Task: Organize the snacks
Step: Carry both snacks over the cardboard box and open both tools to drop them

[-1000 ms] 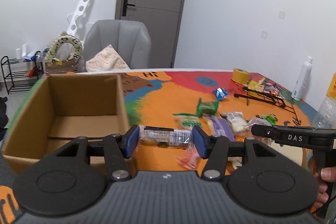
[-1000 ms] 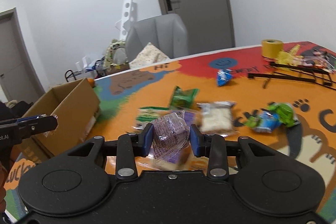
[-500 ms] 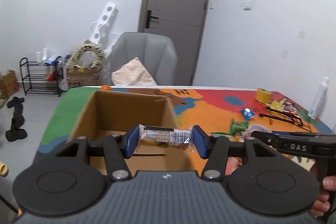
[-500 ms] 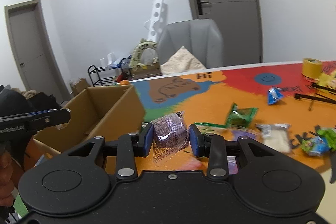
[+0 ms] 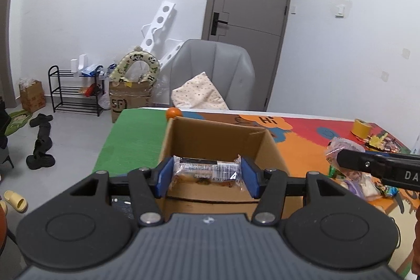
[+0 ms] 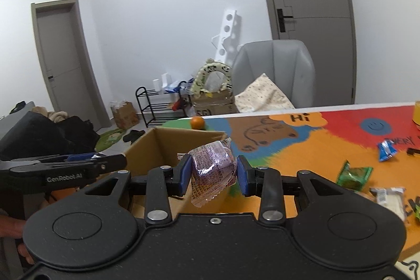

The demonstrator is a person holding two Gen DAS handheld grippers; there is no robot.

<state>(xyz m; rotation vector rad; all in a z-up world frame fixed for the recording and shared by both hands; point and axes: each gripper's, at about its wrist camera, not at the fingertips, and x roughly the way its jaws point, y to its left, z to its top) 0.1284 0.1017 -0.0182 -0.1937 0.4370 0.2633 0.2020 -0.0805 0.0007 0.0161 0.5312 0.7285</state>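
Note:
My left gripper (image 5: 206, 176) is shut on a long clear-wrapped snack bar (image 5: 206, 171), held crosswise over the open cardboard box (image 5: 218, 134). My right gripper (image 6: 212, 172) is shut on a purple wrapped snack (image 6: 212, 169), held at the box (image 6: 168, 146), over its right side. The left gripper also shows in the right wrist view (image 6: 92, 162), over the box's left edge. The right gripper's side shows in the left wrist view (image 5: 378, 167), with the purple snack (image 5: 341, 146) at its tip.
An orange (image 6: 197, 122) sits behind the box on the colourful table mat (image 6: 328, 146). Loose snacks lie to the right: a blue packet (image 6: 386, 151), a green packet (image 6: 353, 175), a white packet (image 6: 388, 197). A yellow tape roll (image 5: 361, 127) stands far right. A grey chair (image 5: 212, 78) is behind the table.
Both grippers have swung left with their snacks. The left one now sits over the box's middle, and the right one has come up to the box from the snack pile.

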